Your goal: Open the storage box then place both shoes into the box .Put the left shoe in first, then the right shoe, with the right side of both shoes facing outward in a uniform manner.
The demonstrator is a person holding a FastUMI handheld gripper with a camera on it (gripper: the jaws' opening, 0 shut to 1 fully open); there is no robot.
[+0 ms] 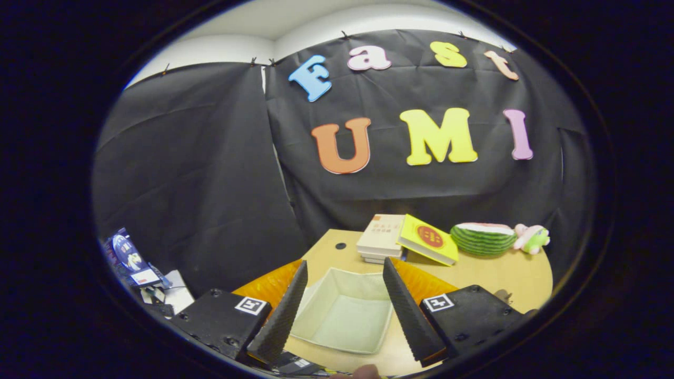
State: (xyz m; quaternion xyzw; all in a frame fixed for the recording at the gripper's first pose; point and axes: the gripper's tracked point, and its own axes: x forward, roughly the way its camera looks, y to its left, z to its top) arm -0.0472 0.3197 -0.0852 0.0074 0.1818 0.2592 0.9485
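the jaws [345, 273] stand spread wide with nothing pinched between them, raised above the counter [505, 273]. framed between them, a little lower and just ahead, sits the storage box [345, 316]: a pale, soft-walled box, open at the top, its inside bare as far as can be seen. its near edge lies close to the counter's near side, and its far wall rises between the two fingertips. behind each finger, on the left and on the right of the box, an orange surface [426, 284] shows on the counter; what it is cannot be told.

farther off, toward the far side of the counter, a stack of pale books [380, 239] lies flat, and a yellow book [427, 239] leans tilted against its right side, touching it. to the right of the books rests a watermelon-slice toy [483, 238], and just beside that, farther right, a small pink and green plush toy [533, 238].

off the counter, down on the left and well apart from the box, a blue package [126, 255] lies among some loose papers.
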